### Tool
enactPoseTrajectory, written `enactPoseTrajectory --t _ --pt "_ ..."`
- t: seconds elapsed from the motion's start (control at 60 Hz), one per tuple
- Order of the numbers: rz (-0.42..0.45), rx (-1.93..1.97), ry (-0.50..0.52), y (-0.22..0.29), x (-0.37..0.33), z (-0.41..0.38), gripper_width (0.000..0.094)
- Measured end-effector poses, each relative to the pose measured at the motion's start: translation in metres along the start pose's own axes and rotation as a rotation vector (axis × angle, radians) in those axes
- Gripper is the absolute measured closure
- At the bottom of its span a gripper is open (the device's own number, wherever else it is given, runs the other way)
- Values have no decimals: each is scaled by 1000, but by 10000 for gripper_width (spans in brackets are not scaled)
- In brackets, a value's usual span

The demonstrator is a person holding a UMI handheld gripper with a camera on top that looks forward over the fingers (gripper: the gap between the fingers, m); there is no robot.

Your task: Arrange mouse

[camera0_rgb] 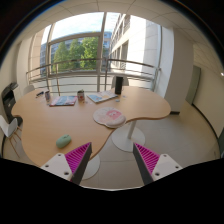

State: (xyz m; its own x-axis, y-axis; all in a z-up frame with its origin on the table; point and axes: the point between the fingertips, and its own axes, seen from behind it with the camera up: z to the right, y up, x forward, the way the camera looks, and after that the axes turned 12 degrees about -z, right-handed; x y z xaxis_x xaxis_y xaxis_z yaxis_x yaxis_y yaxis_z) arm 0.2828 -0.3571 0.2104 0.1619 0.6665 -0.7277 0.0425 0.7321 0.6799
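A small pale green thing [64, 141], which may be the mouse, lies on the wooden table [45, 125] near its front edge, beyond my left finger. A round pinkish mouse mat [110, 117] lies further right on the table, ahead of the fingers. My gripper [113, 165] is open and empty, held well back from the table over the floor. Its two pink pads [78, 158] stand wide apart.
Two books or papers [63, 100] [100, 97], a dark cup [81, 95] and a black cylinder [118, 85] stand at the table's far side. Chairs [9, 103] are at the left. The table's white round foot [128, 139] stands on the floor. Windows with a railing are behind.
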Motion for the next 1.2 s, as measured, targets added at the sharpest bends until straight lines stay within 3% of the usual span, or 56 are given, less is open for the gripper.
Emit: enactPoseTrajectory --t 0.3,0.583,0.817,1.05,1.2 --pt "-75 -23 -6 -64 7 -19 87" --pt "-151 -14 110 -137 51 -149 85" --pt "-102 -47 175 -98 135 -235 86" --pt "-145 -25 232 -63 211 -277 90" --pt "-125 -55 263 -40 232 -298 99"
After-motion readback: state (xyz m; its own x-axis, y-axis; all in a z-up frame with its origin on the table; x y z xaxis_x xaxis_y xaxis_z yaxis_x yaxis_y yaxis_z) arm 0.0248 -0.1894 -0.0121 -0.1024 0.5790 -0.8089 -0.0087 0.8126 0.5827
